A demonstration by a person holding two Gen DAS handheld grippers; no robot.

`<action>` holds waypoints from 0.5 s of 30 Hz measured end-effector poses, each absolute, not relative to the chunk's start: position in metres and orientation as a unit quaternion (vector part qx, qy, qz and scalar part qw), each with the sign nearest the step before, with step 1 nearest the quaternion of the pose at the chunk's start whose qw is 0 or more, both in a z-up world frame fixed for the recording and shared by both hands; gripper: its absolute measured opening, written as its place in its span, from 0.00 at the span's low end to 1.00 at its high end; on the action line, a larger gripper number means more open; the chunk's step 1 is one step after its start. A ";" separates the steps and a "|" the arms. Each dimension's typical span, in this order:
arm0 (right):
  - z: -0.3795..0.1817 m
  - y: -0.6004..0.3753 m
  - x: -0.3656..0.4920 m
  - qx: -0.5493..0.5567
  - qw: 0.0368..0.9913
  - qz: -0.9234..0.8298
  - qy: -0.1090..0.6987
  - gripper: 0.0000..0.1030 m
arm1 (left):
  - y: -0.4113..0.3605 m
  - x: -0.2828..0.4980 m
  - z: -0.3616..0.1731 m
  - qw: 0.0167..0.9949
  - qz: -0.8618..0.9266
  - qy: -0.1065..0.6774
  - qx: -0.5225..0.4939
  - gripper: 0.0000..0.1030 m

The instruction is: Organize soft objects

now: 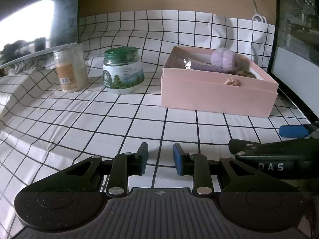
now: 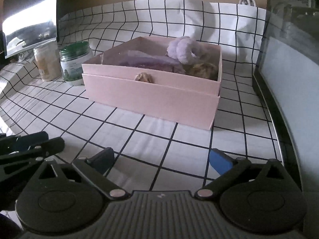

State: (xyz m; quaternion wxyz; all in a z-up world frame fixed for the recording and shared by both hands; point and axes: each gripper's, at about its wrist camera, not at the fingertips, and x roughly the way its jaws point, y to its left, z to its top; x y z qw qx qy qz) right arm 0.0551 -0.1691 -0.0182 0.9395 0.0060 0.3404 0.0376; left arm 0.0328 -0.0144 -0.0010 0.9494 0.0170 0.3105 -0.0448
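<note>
Pink box near the tabletop's back edge holds a purple scrunchie. Left gripper and right gripper both sit apart, holding nothing.

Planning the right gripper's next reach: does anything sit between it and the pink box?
Nothing visible does. Only bare checkered cloth lies between the open right gripper and the pink box. The green-lidded jar stands off beside the box's left side.

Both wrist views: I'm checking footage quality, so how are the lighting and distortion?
Left wrist view: blown-out glare at upper left; fisheye bends the checked cloth; the pink box is evenly lit. Right wrist view: dimmer, the box interior shadowed, the right gripper dark, reflective glare at upper left.
</note>
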 end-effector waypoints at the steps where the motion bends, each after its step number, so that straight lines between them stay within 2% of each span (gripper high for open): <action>1: -0.019 -0.169 0.054 0.007 0.941 0.036 0.335 1.00 | -0.015 0.033 -0.001 0.949 -0.044 0.310 0.019 0.30; 15: -0.020 -0.169 0.056 0.007 0.942 0.034 0.334 1.00 | -0.014 0.033 -0.001 0.949 -0.046 0.311 0.015 0.30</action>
